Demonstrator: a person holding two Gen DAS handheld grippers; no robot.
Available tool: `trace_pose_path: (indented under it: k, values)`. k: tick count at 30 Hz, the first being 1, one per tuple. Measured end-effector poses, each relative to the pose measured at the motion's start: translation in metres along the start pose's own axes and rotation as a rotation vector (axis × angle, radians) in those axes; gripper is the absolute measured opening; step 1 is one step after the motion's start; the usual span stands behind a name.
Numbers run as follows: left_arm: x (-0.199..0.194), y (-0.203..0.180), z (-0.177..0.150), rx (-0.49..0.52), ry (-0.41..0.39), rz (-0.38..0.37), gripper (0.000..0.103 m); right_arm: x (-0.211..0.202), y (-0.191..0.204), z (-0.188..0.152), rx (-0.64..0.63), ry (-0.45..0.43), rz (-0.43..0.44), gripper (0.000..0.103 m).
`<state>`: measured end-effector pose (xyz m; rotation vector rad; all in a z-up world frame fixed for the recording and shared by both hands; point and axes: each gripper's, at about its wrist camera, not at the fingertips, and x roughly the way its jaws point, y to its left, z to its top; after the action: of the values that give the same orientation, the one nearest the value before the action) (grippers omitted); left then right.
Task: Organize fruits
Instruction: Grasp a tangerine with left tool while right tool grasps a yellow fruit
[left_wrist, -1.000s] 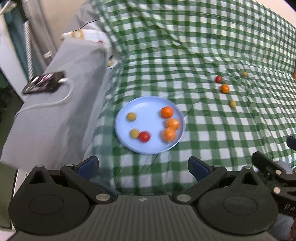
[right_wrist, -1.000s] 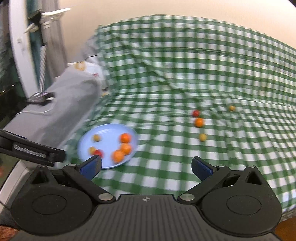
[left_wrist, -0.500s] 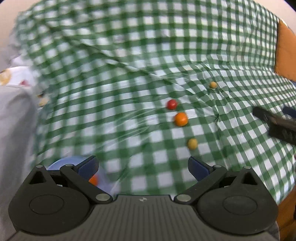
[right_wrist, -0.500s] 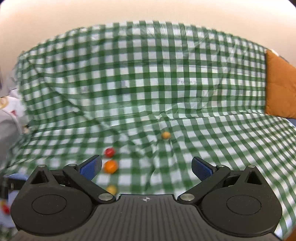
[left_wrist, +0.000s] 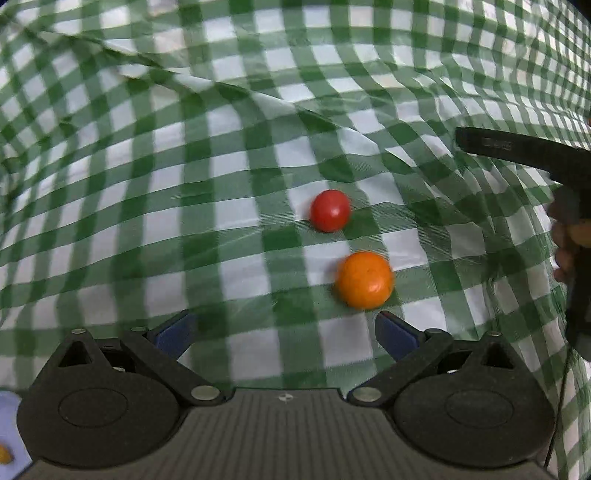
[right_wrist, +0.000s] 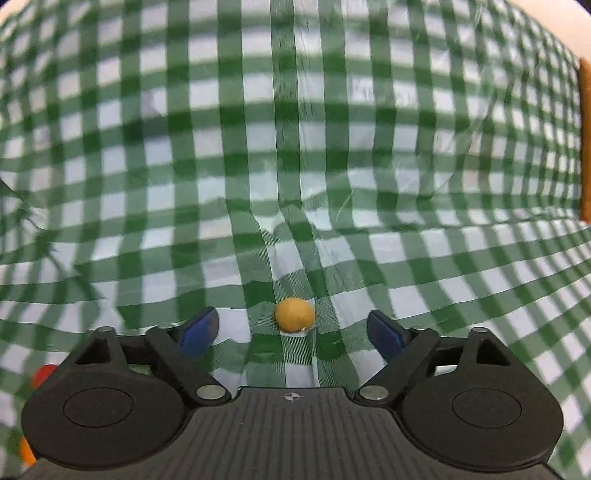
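Observation:
In the left wrist view a red tomato (left_wrist: 330, 211) and an orange fruit (left_wrist: 365, 279) lie on the green checked cloth (left_wrist: 236, 177). My left gripper (left_wrist: 284, 334) is open; the orange fruit sits just ahead of its right fingertip. In the right wrist view a small yellow fruit (right_wrist: 294, 315) lies between the open fingers of my right gripper (right_wrist: 291, 330). The red tomato (right_wrist: 42, 373) and the orange fruit (right_wrist: 26, 451) show at the left edge. The right gripper's body (left_wrist: 517, 147) shows at the right of the left wrist view.
A sliver of the pale blue plate (left_wrist: 9, 428) with one orange fruit (left_wrist: 5, 453) shows at the bottom left of the left wrist view. An orange cushion (right_wrist: 584, 140) is at the right edge of the right wrist view. The cloth is wrinkled.
Both grippers moved right and forward, away from the plate. The left now faces the tomato and orange fruit up close. The right has closed in on the yellow fruit.

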<state>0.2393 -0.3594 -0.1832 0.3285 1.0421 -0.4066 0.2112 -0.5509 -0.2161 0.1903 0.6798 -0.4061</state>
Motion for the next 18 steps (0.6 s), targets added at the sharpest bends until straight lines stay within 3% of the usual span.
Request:
trace_pose_path:
  k: [2,4,5,6,7,8,9,14,15,16,18]
  values:
    - [0.007,-0.005,0.002,0.022,0.004,-0.018,0.103,0.018,0.001,0.0,-0.011,0.018,-0.004,0.074]
    - [0.013,-0.011,0.004,0.033,0.006,-0.027,0.102,0.033,-0.001,-0.002,-0.024,0.037,-0.015,0.058]
    - [0.016,-0.012,0.005,0.033,0.003,-0.035,0.095,0.037,-0.003,-0.003,-0.023,0.044,-0.009,0.056]
    - [0.017,-0.014,0.005,0.031,0.004,-0.047,0.078,0.037,-0.003,-0.004,-0.025,0.026,-0.004,0.046]
    - [0.017,-0.014,0.006,0.032,0.006,-0.07,0.074,0.037,-0.003,-0.005,-0.046,0.022,0.0,0.029]
    - [0.014,-0.014,0.007,0.035,-0.014,-0.08,0.045,0.036,-0.001,-0.005,-0.073,0.022,0.005,0.03]
    - [0.011,-0.016,0.007,0.051,-0.017,-0.095,0.029,0.034,0.0,-0.005,-0.09,0.019,0.002,0.03]
    - [-0.001,0.0,0.009,0.015,-0.013,-0.11,0.026,0.015,-0.02,-0.003,0.027,-0.011,0.021,0.03]
    - [-0.009,0.003,0.007,0.01,-0.024,-0.106,0.01,0.011,-0.028,-0.002,0.075,-0.014,0.02,0.03]
    - [-0.015,0.007,0.007,0.007,-0.027,-0.106,0.002,0.005,-0.034,0.0,0.114,-0.02,0.022,0.03]
    - [-0.033,0.016,0.003,-0.012,-0.033,-0.113,0.002,-0.006,-0.045,0.005,0.175,-0.014,0.001,0.03]
